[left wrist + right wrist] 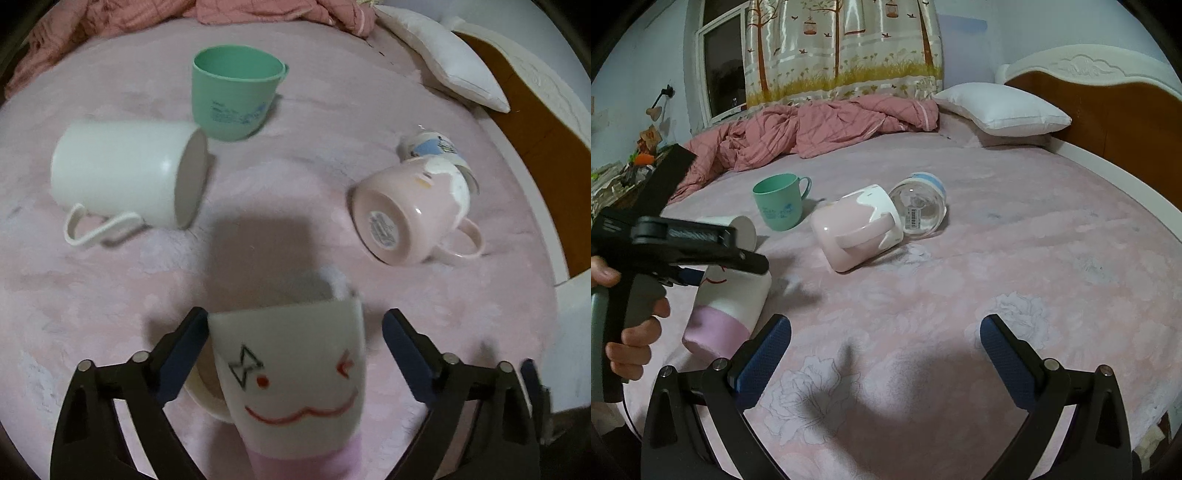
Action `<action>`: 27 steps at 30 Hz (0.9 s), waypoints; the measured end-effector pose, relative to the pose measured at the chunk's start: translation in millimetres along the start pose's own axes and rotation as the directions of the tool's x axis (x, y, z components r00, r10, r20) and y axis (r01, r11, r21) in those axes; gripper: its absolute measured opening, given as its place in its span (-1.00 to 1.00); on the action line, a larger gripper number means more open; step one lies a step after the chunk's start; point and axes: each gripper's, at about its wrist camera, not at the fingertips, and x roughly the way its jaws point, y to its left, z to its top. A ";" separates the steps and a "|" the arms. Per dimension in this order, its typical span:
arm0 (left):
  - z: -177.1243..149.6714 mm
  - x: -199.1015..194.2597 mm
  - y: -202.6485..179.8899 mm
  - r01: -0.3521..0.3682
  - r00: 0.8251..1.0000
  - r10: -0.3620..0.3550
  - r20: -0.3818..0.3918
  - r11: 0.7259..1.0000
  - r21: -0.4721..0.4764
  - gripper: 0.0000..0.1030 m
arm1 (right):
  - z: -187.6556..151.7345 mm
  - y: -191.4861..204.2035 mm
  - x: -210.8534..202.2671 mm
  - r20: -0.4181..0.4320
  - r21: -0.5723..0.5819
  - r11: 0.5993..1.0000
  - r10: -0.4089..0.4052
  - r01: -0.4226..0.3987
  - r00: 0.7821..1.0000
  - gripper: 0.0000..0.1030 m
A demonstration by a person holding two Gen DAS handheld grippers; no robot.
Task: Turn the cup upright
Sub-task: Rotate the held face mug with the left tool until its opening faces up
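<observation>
A white mug with a drawn smiling face and a pink base (295, 376) sits between the fingers of my left gripper (293, 354). The jaws are open; the left finger touches the mug, the right one stands apart. In the right wrist view this face mug (727, 306) stands tilted on the bed, under the left gripper's body. My right gripper (884, 354) is open and empty above the pink bedsheet (960, 280).
A plain white cup (125, 173) lies on its side at left. A green cup (236, 96) stands upright behind it. A pink mug (410, 214) and a glass jar (436, 147) lie on their sides at right. Pillow (1001, 109), headboard and rumpled blanket (812, 129) border the bed.
</observation>
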 end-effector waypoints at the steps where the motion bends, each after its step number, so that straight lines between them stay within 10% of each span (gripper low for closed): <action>1: 0.0 -0.6 -0.5 -0.012 1.000 0.012 0.006 1.000 0.005 0.56 | -0.3 0.7 0.2 -0.001 -0.004 1.000 -0.004 0.004 1.000 1.00; 18: -39.3 -86.6 -6.5 0.005 0.982 -0.020 0.188 0.997 0.082 0.54 | -2.0 -1.9 6.8 -0.039 0.015 1.000 0.006 -0.006 0.999 1.00; 27: -61.5 -110.2 -19.2 -0.180 0.932 0.111 0.346 0.968 0.173 0.54 | -3.9 1.0 5.5 -0.037 -0.011 1.000 -0.008 0.008 0.999 1.00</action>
